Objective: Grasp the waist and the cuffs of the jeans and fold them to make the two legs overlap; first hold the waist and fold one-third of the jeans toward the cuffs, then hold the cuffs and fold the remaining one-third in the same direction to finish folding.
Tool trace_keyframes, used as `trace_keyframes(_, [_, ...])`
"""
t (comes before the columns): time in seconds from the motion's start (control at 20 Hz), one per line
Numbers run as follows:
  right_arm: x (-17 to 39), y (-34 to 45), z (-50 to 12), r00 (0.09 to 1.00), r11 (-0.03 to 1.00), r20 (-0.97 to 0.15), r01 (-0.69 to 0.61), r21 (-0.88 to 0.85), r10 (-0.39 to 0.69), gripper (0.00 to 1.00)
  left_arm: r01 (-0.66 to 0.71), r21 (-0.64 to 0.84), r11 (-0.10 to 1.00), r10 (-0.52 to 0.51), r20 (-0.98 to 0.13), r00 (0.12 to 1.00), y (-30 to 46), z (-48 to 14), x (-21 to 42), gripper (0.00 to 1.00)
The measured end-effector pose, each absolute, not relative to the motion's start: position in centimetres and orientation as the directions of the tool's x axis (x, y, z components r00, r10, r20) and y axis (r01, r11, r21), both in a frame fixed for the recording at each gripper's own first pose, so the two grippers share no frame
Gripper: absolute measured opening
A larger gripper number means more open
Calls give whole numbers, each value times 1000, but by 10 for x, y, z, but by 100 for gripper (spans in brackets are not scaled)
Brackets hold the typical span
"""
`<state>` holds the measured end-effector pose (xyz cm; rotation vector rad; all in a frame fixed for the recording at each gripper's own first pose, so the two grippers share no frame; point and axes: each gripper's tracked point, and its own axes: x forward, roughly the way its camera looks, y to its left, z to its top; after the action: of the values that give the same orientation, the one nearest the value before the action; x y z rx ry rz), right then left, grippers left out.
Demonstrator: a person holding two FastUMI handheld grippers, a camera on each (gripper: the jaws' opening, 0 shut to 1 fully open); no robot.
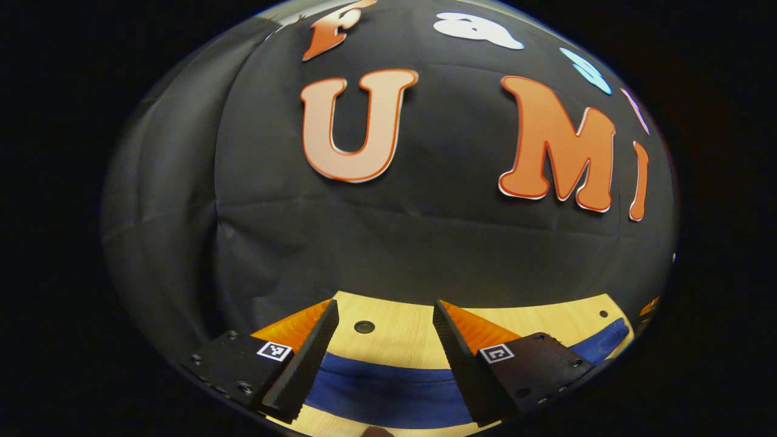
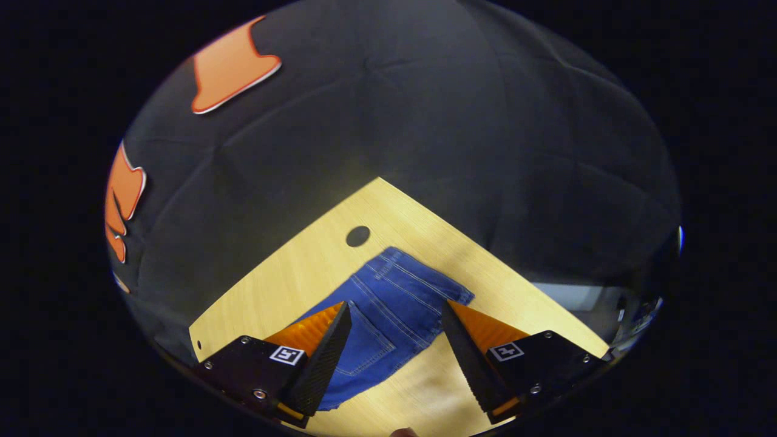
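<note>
Jeans are lying flat on the wooden table in my right gripper view, blue denim with a back pocket and pale seam stitching facing up, stretching from near the far corner of the table down toward my fingers. A round dark hole in the tabletop is sitting just beyond the far end of the denim. My right gripper is hanging above the cloth with its fingers spread wide apart, gripping nothing; the denim is showing in the gap between them.

In my left gripper view, I am seeing the jeans as a smooth blue band running across the table from side to side, with bare wood beyond it and another round hole in the board past the cloth. My left gripper is also standing open, its two fingers well apart and clamping nothing, poised over the band of fabric. Whether the fingertips are touching the denim, I cannot tell. Black cloth wall is rising behind the table's far edge.
</note>
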<state>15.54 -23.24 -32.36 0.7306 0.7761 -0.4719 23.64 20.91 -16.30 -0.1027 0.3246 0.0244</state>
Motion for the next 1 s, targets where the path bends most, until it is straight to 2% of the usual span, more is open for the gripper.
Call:
trace_keyframes(0.15, [143, -232, -359, 577, 554, -816, 687, 469, -24, 95, -3, -77, 997, -22, -314, 949, 182, -153, 216, 96])
trace_keyframes(0.2, [140, -234, -369, 545, 539, -838, 711, 452, -15, 95, 3, -82, 997, -29, -318, 948, 177, -152, 212, 93])
trace_keyframes(0.4, [148, -240, -395, 472, 456, -877, 765, 455, 84, 95, 2, -69, 998, -25, -334, 942, 168, -154, 198, 95])
trace_keyframes(0.55, [164, -252, -414, 449, 395, -889, 803, 447, 94, 95, -1, -43, 999, -14, -351, 936, 163, -152, 181, 95])
trace_keyframes(0.6, [162, -253, -422, 413, 401, -905, 815, 419, 105, 94, -5, -31, 1000, -6, -359, 933, 161, -154, 174, 95])
trace_keyframes(0.75, [177, -249, -426, 403, 392, -903, 815, 427, 145, 94, -34, -18, 999, 24, -381, 924, 165, -153, 160, 93])
trace_keyframes(0.8, [177, -252, -426, 373, 397, -916, 825, 401, 150, 92, -42, -23, 999, 30, -387, 921, 165, -154, 156, 95])
trace_keyframes(0.85, [177, -249, -431, 344, 425, -926, 823, 377, 156, 92, -52, -18, 999, 41, -391, 919, 166, -154, 153, 93])
trace_keyframes(0.9, [172, -251, -431, 316, 471, -938, 812, 344, 140, 89, -53, -14, 998, 43, -391, 920, 167, -153, 151, 95])
trace_keyframes(0.95, [173, -250, -433, 292, 522, -948, 793, 314, 126, 80, -59, -9, 998, 51, -389, 920, 168, -151, 150, 93])
trace_keyframes(1.0, [173, -252, -433, 281, 563, -955, 776, 284, 94, 81, -65, -15, 998, 54, -386, 921, 170, -151, 150, 95])
